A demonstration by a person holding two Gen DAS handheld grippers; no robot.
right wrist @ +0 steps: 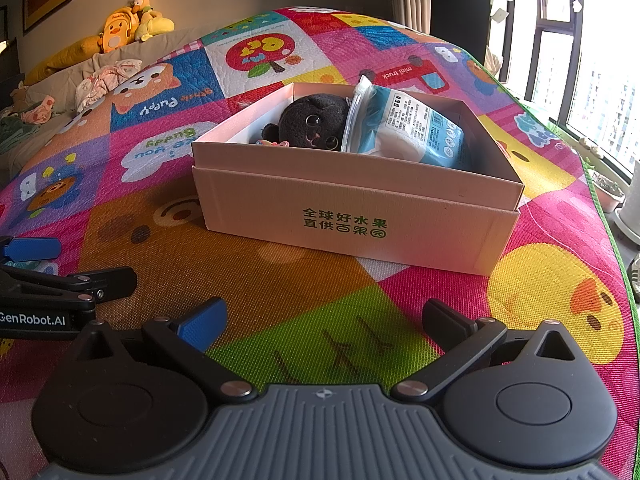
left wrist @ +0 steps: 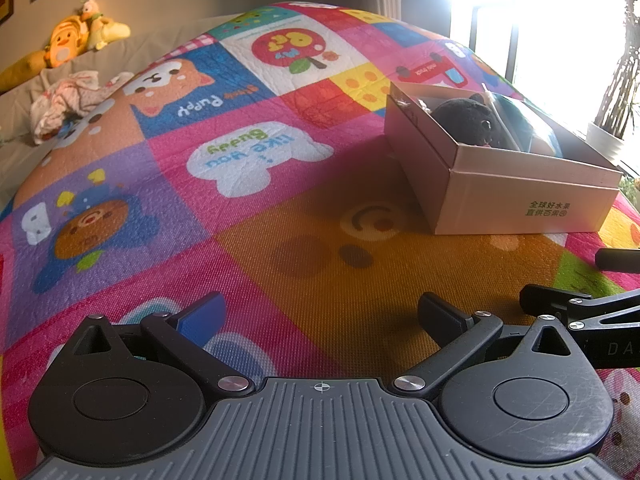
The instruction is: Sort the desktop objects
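Note:
A pale cardboard box (right wrist: 360, 224) with green print stands on the colourful play mat (right wrist: 200, 272). Inside lie a black plush toy (right wrist: 314, 120) and a blue-and-white plastic packet (right wrist: 416, 128). The box also shows at the right of the left wrist view (left wrist: 520, 200), with the plush (left wrist: 468, 120) inside. My right gripper (right wrist: 324, 320) is open and empty, low over the mat in front of the box. My left gripper (left wrist: 320, 316) is open and empty, to the left of the box. Each gripper shows at the edge of the other's view.
A beige sofa (right wrist: 52, 76) with yellow plush toys (right wrist: 120, 28) and crumpled clothes (right wrist: 104, 80) lies beyond the mat at the far left. Windows (right wrist: 592, 80) and plant pots (right wrist: 608, 196) are on the right, past the mat's edge.

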